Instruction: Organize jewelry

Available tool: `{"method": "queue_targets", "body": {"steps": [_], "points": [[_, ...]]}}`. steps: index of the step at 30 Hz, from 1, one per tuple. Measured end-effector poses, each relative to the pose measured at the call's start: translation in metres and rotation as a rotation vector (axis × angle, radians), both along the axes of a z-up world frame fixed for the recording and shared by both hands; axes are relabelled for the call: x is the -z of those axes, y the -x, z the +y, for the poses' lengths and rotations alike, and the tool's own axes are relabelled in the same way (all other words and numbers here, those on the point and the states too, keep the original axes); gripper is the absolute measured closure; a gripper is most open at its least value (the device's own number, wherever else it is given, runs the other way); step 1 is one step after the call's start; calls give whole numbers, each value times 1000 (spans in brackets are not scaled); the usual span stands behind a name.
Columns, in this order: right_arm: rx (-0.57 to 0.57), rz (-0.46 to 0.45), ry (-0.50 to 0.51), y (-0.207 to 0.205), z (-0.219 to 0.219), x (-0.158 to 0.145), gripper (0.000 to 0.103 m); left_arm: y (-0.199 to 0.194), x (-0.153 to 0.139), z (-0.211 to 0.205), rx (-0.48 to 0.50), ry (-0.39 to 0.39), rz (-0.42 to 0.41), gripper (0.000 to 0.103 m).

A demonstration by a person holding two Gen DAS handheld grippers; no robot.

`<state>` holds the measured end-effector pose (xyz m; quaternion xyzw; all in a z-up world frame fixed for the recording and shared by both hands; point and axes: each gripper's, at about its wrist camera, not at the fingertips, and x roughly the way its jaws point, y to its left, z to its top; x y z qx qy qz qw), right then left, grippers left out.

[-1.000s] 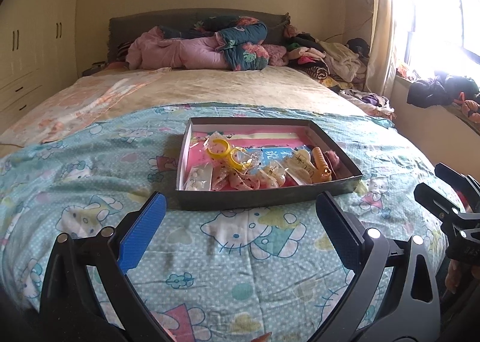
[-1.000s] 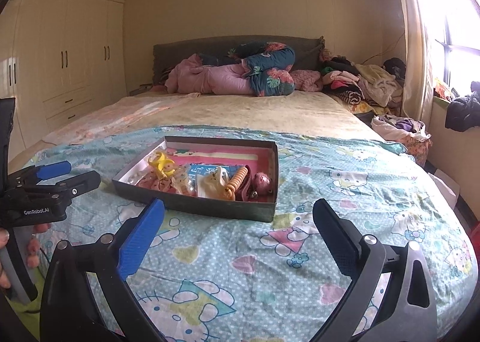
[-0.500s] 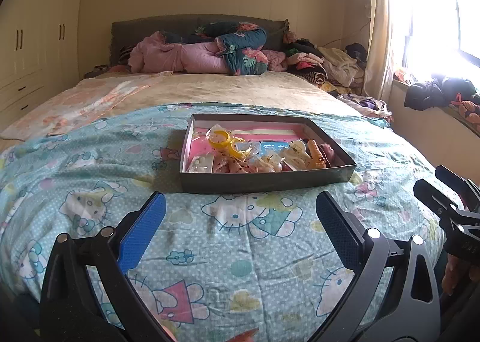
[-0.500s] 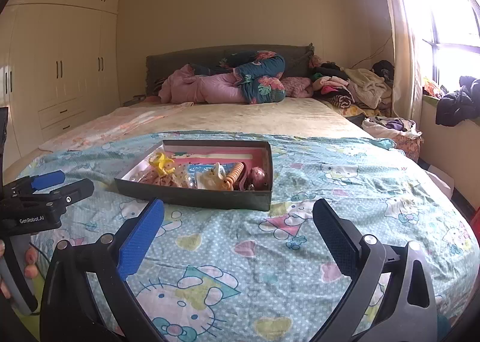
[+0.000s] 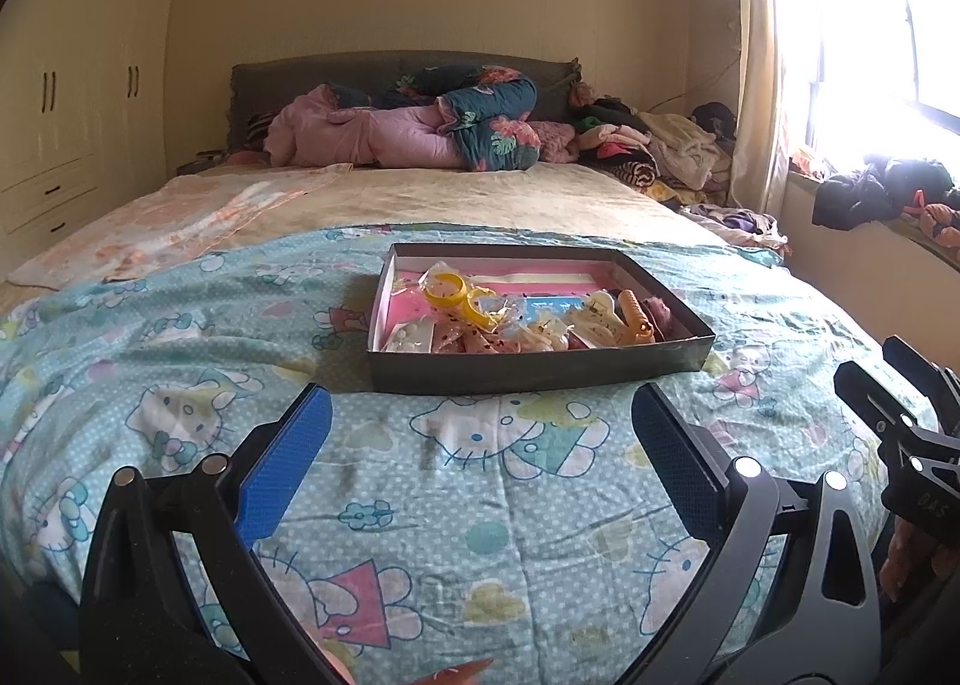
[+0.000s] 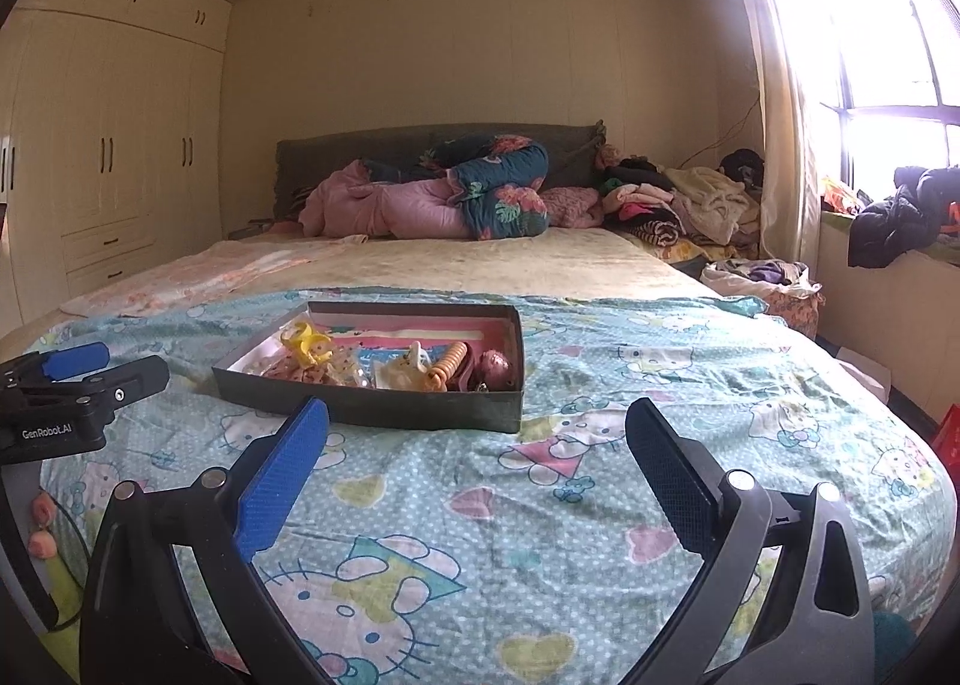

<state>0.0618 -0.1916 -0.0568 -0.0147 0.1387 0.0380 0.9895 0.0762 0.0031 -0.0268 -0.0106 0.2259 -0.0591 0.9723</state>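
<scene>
A shallow dark box with a pink lining sits on the Hello Kitty bedspread; it also shows in the right wrist view. It holds mixed jewelry: yellow rings, an orange coiled band, small clear packets and a dark pink piece. My left gripper is open and empty, short of the box's near wall. My right gripper is open and empty, in front of the box's near right corner.
The bedspread covers the near half of the bed. Rolled quilts and a clothes pile lie at the headboard. Wardrobes stand left, a window ledge with clothes right.
Both grippers have drawn back and tilted up. The box looks farther away and more of the room and ceiling shows. Both stay open.
</scene>
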Motion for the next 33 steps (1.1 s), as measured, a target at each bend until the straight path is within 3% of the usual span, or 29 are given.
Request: {"method": "queue_targets", "body": {"steps": [7,33], "points": [[-6,-59,5,6,3,8,6,2,6,-2,-18,-16,-34,11],[0,-52,21,-2,8,21,6,2,10,-2,-32,-22,-53,11]]}}
